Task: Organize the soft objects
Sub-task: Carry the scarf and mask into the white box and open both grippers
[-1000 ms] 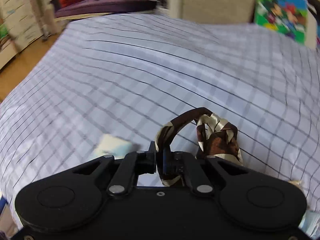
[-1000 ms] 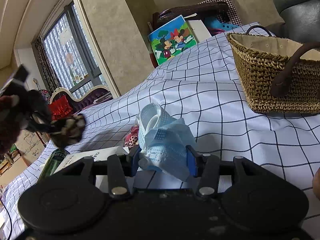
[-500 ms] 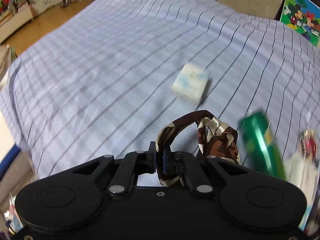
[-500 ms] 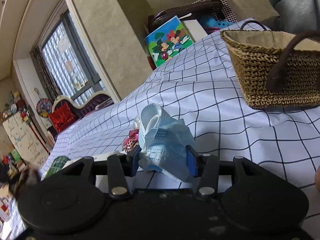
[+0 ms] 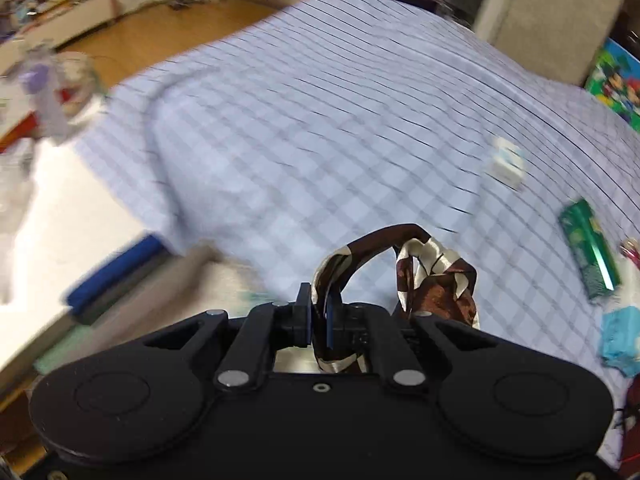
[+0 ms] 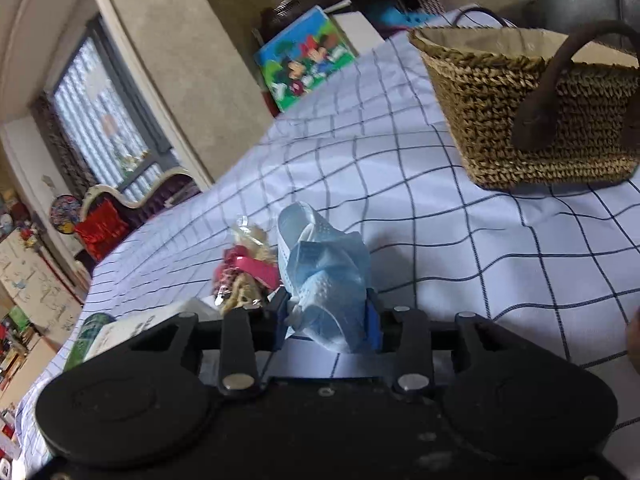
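Left claw (image 5: 318, 326): matte black housing, two round raised discs at the sides, two linkage bars with silver rivets, one small centre screw, blue-faced pads. Right claw (image 6: 326, 320): same black build, silver rivets, blue pads (image 6: 372, 322), light scuffing on the housing.

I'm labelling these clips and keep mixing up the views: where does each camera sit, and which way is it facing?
Left wrist: rides behind the left tongs, tilted steeply down at the checked cloth and floor; its own fingers pinch a brown patterned scarf.
Right wrist: rides behind the right tongs, looking shallowly across the cloth toward a woven basket; its fingers clamp a blue face mask.
Shared: cloth, green can, cartoon picture.
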Action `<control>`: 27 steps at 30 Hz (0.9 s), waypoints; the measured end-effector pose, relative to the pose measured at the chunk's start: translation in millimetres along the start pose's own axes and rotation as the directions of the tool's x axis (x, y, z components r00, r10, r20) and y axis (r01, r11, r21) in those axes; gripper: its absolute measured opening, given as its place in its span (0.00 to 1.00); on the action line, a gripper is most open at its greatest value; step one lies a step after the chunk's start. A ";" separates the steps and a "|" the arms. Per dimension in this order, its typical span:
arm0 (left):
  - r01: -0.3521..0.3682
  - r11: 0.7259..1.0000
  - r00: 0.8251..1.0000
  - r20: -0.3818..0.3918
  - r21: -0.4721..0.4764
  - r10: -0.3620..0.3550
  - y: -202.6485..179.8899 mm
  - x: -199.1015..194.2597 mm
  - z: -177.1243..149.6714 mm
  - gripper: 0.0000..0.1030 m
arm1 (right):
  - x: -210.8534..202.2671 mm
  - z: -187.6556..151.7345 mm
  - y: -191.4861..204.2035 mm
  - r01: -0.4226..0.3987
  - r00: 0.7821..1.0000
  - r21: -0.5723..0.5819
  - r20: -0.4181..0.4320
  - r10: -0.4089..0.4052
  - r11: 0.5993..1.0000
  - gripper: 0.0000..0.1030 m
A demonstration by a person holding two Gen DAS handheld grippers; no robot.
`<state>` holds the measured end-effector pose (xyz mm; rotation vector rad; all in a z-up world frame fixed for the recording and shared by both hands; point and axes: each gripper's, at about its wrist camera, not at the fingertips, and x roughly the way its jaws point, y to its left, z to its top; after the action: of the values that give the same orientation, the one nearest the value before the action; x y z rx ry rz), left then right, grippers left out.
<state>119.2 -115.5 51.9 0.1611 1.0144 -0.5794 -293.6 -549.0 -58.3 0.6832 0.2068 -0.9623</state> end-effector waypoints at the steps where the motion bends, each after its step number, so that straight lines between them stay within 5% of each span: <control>1: -0.015 1.000 1.000 0.009 -0.019 0.016 15.1 -4.0 -0.8 0.00 | 0.6 1.6 0.0 0.013 1.000 0.010 -0.003 -0.013 1.000 0.34; 5: -0.083 0.991 0.996 0.016 -0.108 0.085 68.2 -11.1 -8.7 0.00 | -2.4 11.8 6.9 0.117 0.993 0.041 -0.028 -0.116 0.992 0.33; 8: -0.121 0.981 0.992 0.002 -0.152 0.122 95.1 -8.7 -17.9 0.00 | -24.4 23.5 37.7 0.204 0.979 -0.042 0.030 -0.203 0.978 0.33; 11: -0.136 0.970 0.991 -0.031 -0.201 0.132 118.9 -5.1 -27.7 0.01 | -49.2 30.8 88.5 0.216 0.976 -0.163 0.070 -0.207 0.963 0.33; 14: -0.166 0.960 0.986 -0.053 -0.225 0.158 133.3 -7.1 -38.9 0.02 | -75.0 24.5 153.1 0.091 0.996 -0.266 0.044 -0.082 0.960 0.34; 17: -0.170 0.952 0.985 -0.074 -0.255 0.156 146.6 -12.3 -53.8 0.03 | -89.4 0.4 222.8 -0.120 0.991 -0.329 -0.090 0.095 0.937 0.35; 19: -0.175 0.951 0.984 -0.085 -0.256 0.158 148.6 -15.2 -61.9 0.03 | -92.1 -26.4 272.8 -0.252 0.961 -0.371 -0.206 0.185 0.894 0.35; 21: -0.204 0.952 0.978 -0.096 -0.227 0.187 144.3 -14.1 -68.6 0.03 | -91.3 -58.9 321.9 -0.375 0.908 -0.387 -0.335 0.250 0.843 0.35; 25: -0.212 0.952 0.975 -0.115 -0.222 0.190 144.7 -11.6 -76.2 0.05 | -88.2 -125.3 406.6 -0.581 0.749 -0.332 -0.576 0.328 0.743 0.34; 27: -0.199 0.947 0.977 -0.122 -0.252 0.173 148.6 -9.9 -77.5 0.05 | -87.3 -155.2 441.9 -0.636 0.687 -0.323 -0.651 0.324 0.701 0.34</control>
<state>135.2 43.0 -1.1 0.0499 1.1482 -0.2624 35.1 -223.8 56.7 0.4381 0.7368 -0.1086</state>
